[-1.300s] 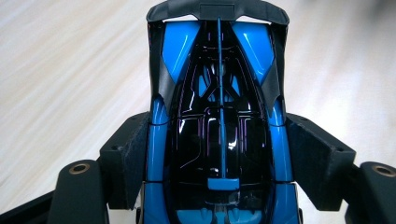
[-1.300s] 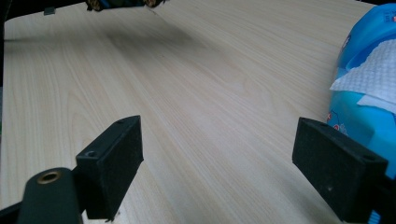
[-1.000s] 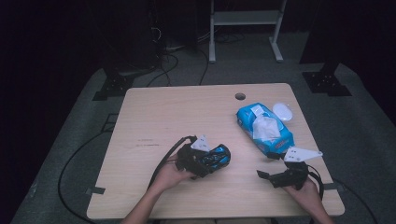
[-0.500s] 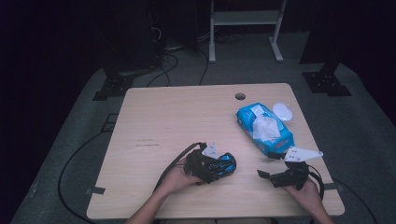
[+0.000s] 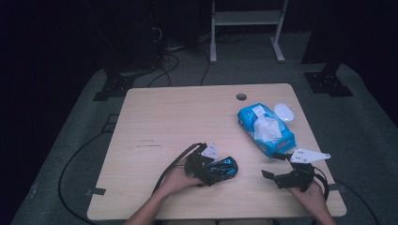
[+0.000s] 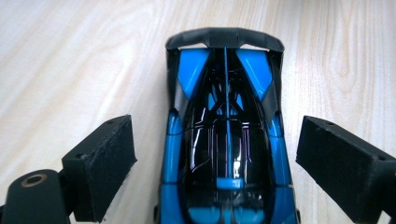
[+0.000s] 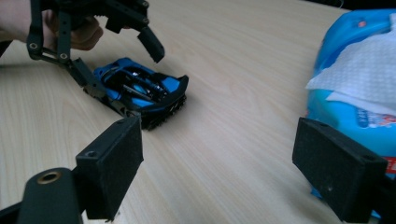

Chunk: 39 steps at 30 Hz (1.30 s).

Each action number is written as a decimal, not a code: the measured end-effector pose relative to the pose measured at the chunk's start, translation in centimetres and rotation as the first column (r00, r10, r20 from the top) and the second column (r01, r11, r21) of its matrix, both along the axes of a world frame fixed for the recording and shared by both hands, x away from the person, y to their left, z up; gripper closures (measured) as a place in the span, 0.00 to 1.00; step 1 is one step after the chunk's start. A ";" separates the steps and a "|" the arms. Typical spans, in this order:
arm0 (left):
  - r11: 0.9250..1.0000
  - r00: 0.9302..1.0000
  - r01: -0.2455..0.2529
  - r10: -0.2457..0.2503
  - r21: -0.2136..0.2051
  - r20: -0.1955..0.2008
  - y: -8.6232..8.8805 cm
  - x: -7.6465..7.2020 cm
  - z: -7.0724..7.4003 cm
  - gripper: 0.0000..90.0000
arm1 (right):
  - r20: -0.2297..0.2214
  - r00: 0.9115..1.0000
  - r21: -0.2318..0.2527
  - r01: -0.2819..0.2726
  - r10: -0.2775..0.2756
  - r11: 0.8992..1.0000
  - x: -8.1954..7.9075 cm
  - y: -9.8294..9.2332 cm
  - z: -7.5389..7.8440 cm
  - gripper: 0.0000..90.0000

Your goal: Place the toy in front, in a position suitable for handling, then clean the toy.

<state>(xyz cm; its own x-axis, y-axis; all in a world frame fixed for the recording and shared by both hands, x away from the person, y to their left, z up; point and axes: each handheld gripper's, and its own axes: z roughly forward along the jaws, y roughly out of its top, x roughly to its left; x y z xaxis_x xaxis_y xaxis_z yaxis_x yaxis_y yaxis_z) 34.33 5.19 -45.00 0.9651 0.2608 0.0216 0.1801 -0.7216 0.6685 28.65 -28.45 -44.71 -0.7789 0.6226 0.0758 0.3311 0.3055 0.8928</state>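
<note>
Straddling the blue-and-black toy car [image 6: 227, 140], the left tool [image 6: 215, 163] has its jaws apart, one pad on each side, gap visible on both flanks, no contact. Jaws have just been opening; the car sits between them, released. Car rests on its wheels on the counter [image 5: 178, 117], near the front edge, left of centre in the high view [image 5: 221, 168]. From the left gripper view the rear wing is at the far end, the glossy black canopy closest to the camera.

In the high view the left tool [image 5: 213, 171] is low over the car, a hand [image 5: 176, 180] behind it, cable looping back along the counter toward the left.

Right tool [image 7: 217, 168]: jaws wide apart, nothing between the pads, bare wood under them. In the high view it sits near the front right corner [image 5: 277, 177], held by the right hand [image 5: 310, 197], grey three-cornered plate on top, pointing left toward the car, well apart from it.

Right gripper view shows the car [image 7: 140, 95] farther off, with the left tool's fingers [image 7: 152, 44] angled down over it.

Blue wipes pack [image 5: 265, 129] lies on the right half of the counter, a white sheet sticking out of the top; it is just beside the right tool's far jaw in the right gripper view [image 7: 359, 88]. Small white round lid [image 5: 283, 111] lies just beyond the pack. Round cable hole [image 5: 241, 97] near the far edge.
</note>
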 end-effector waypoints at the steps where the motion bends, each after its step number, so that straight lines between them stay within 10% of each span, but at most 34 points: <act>1: 1.000 1.000 -0.004 0.004 -0.018 0.016 0.5 -0.2 0.4 0.12 | 0.004 1.000 0.010 0.005 -0.005 1.000 0.0 -0.1 0.1 0.17; 9: 0.984 0.995 -0.082 0.090 -0.158 0.043 4.3 -0.8 2.5 0.10 | 0.052 0.996 0.035 0.064 -0.066 0.997 0.5 -2.1 2.1 0.17; 14: 0.950 0.989 -0.128 0.143 -0.285 0.031 7.3 -1.8 3.2 0.09 | 0.094 0.993 0.021 0.076 -0.078 0.997 0.9 -2.3 3.9 0.17; 21: 0.921 0.985 -0.134 0.165 -0.366 0.055 8.7 -1.7 2.9 0.09 | 0.127 0.986 -0.008 0.110 -0.108 0.994 2.8 -1.8 5.3 0.17; 32: 0.937 0.986 -0.122 0.153 -0.328 0.070 8.7 -2.1 1.7 0.09 | 0.119 0.977 -0.026 0.179 -0.175 0.983 7.9 -1.3 4.4 0.22; 36: 0.939 0.984 -0.123 0.156 -0.322 0.081 8.5 -2.3 1.7 0.09 | 0.053 0.982 -0.062 0.183 -0.180 0.981 9.9 -0.5 3.6 0.23; 39: 0.938 0.983 -0.122 0.159 -0.325 0.088 8.3 -2.4 1.6 0.09 | 0.054 0.972 -0.167 0.236 -0.230 0.957 11.1 0.5 2.5 0.32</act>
